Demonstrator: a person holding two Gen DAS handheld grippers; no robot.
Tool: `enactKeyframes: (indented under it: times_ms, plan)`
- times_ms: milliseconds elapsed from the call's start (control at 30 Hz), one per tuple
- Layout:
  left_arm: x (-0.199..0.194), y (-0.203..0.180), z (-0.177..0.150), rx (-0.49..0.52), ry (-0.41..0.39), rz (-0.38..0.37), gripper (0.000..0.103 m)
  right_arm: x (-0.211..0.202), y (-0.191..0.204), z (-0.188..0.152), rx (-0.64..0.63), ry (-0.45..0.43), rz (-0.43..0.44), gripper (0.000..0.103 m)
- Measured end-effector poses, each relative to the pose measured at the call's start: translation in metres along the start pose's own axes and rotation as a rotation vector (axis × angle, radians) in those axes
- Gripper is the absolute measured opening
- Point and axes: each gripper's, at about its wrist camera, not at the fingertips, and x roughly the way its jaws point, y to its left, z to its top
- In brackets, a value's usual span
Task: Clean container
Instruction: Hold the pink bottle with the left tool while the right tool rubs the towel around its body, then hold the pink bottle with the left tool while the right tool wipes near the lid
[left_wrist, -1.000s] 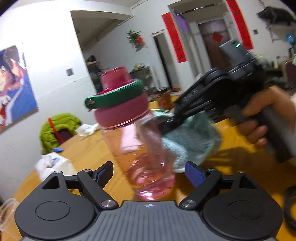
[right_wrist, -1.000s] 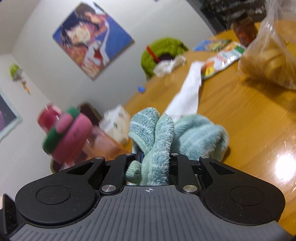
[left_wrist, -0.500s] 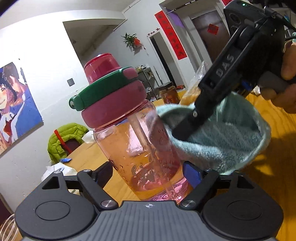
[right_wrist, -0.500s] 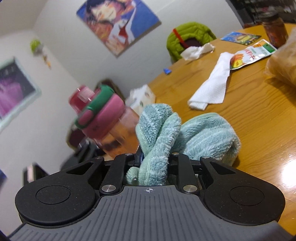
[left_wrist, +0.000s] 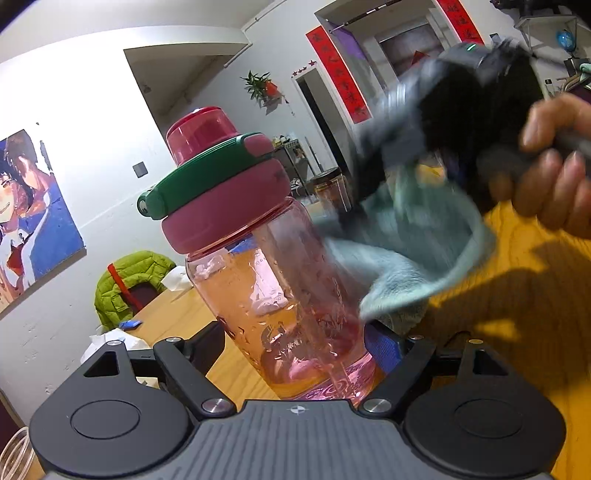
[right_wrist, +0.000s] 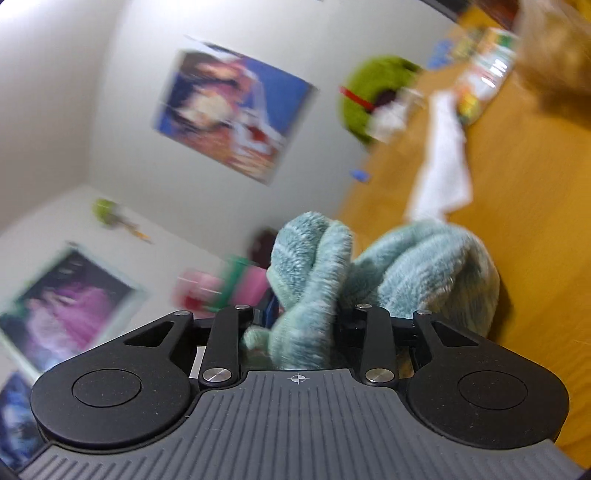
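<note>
Two grippers meet at one pink bottle (left_wrist: 273, 280) above the wooden table (left_wrist: 517, 314). Its long axis is near upright — cap tipped up-left. The left gripper (left_wrist: 295, 343) clamps the bottle's base; the right gripper (right_wrist: 306, 314), jaws just easing apart, holds a teal cloth (left_wrist: 406, 266) against the bottle's right side.

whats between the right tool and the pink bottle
The teal cloth. In the left wrist view it hangs from the right tool, whose jaws have just been opening, and drapes against the side of the pink bottle, which the left tool holds.
</note>
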Motion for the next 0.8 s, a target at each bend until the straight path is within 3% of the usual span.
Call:
enactKeyframes:
  times_ms: [67,133,267,333,433,567,667,767,800]
  plan:
    - [0.001,-0.001,-0.001,0.0,-0.002,0.002,0.08,0.016,-0.001,-0.005,-0.049,0.078,-0.164,0.024]
    - [0.002,-0.003,-0.001,-0.002,-0.004,0.003,0.08,0.024,0.004,-0.011,-0.135,0.104,-0.254,0.019]
    - [0.005,-0.005,-0.002,-0.004,-0.005,0.003,0.08,0.022,0.021,-0.015,-0.273,0.086,-0.291,0.028]
    - [0.005,-0.008,-0.002,-0.004,-0.004,0.003,0.08,0.014,0.029,-0.014,-0.332,0.043,-0.302,0.043]
    - [0.0,-0.015,-0.001,-0.002,-0.003,0.006,0.081,0.005,0.038,-0.011,-0.409,-0.008,-0.361,0.045]
    - [0.006,0.013,-0.022,0.003,-0.018,-0.008,0.081,0.014,0.031,-0.01,-0.407,0.049,-0.381,0.045]
    - [0.006,0.013,-0.022,0.004,-0.017,-0.006,0.081,0.024,0.035,-0.023,-0.538,0.073,-0.451,0.044]
    - [0.008,0.014,-0.022,0.003,-0.017,-0.004,0.081,0.03,0.045,-0.033,-0.617,0.059,-0.526,0.03]
    - [0.0,0.004,-0.022,0.004,-0.018,-0.002,0.081,0.028,0.047,-0.034,-0.616,0.05,-0.531,0.016]
